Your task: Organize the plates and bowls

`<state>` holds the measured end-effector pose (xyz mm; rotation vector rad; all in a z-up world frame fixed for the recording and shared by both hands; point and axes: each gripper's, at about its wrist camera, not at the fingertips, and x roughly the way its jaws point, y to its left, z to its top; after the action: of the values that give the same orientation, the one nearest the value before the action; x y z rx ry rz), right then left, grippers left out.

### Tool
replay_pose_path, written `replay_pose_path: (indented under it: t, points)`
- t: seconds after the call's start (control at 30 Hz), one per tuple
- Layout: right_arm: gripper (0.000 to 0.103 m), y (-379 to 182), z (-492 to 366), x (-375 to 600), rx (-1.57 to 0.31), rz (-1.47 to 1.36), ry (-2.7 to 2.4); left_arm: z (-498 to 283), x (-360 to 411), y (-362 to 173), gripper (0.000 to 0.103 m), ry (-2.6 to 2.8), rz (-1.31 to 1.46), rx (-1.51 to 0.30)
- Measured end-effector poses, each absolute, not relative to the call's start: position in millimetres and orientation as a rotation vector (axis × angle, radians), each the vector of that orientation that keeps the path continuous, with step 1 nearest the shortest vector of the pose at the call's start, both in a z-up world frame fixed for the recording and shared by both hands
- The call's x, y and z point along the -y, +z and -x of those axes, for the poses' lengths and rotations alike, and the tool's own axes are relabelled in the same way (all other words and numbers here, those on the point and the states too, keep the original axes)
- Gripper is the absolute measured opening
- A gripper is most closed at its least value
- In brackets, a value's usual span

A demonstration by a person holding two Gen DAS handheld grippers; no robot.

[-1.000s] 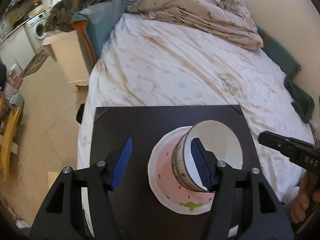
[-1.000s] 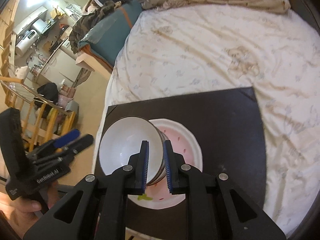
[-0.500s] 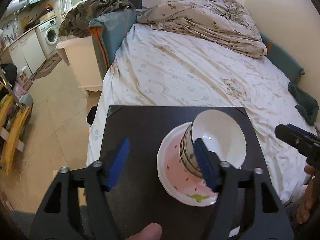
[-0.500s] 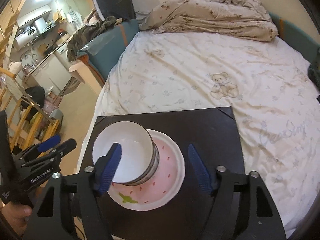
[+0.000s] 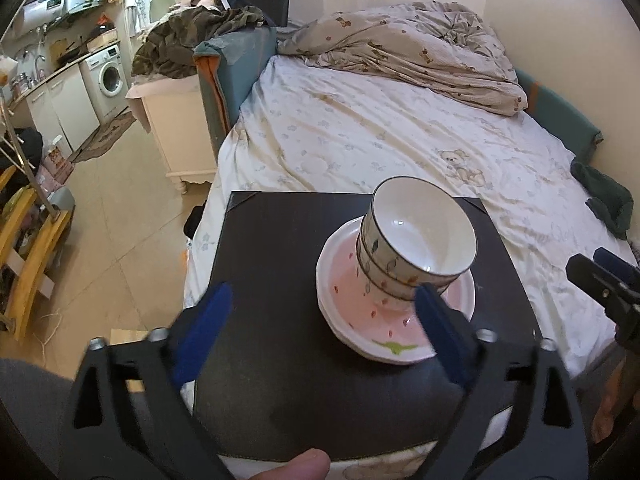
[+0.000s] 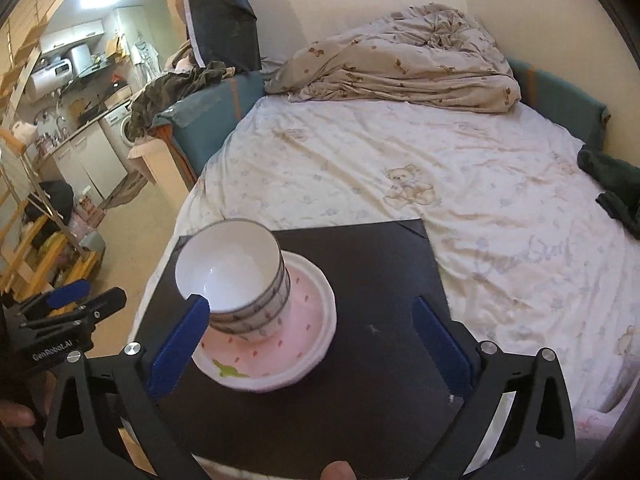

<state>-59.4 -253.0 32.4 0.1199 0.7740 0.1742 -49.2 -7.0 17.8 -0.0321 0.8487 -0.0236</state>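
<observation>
Both grippers are opening wide, holding nothing. The left gripper [image 5: 320, 332] has the plates [image 5: 394, 312] at its 1 o'clock; the right gripper [image 6: 312, 340] has them at 11 o'clock. The stack of bowls [image 5: 416, 244] stands upright on the plates, mouths up, on the black table [image 5: 288, 264], with the bed [image 5: 392, 136] beyond.

Right gripper [image 6: 310, 330] was pinched on the near wall of the stacked bowls [image 6: 240, 280] a second ago; its jaws are now opening wide and clear of the rim, nothing pressed between them. Left gripper [image 5: 324, 334] had one pad inside the bowls' rim; it has pulled back, jaws opening, bowls [image 5: 412, 248] free. Both views sit further off, so more of the black board [image 5: 280, 264] shows. Bowls stand alone on the pink plate [image 5: 348, 300].
</observation>
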Motion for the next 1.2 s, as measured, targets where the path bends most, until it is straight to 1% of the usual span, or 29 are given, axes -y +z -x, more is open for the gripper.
replay_pose_path:
  t: [0.03,0.3,0.5,0.77,1.2]
  points:
    - [0.103,32,62,253,-0.775,-0.118,0.175,52,7,17,0.103,-0.022,0.03,-0.845]
    - [0.103,19,86,247,-0.749,-0.094,0.162,66,2,3,0.103,0.003,0.048,-0.883]
    - [0.103,-2,86,241,-0.807,-0.13,0.17,70,8,-9,0.103,0.012,-0.002,-0.907]
    - [0.103,-14,82,228,-0.83,-0.072,0.162,68,7,-12,0.103,0.012,0.03,-0.92]
    - [0.103,-16,82,229,-0.827,-0.061,0.14,65,11,-16,0.103,0.013,0.025,-0.931]
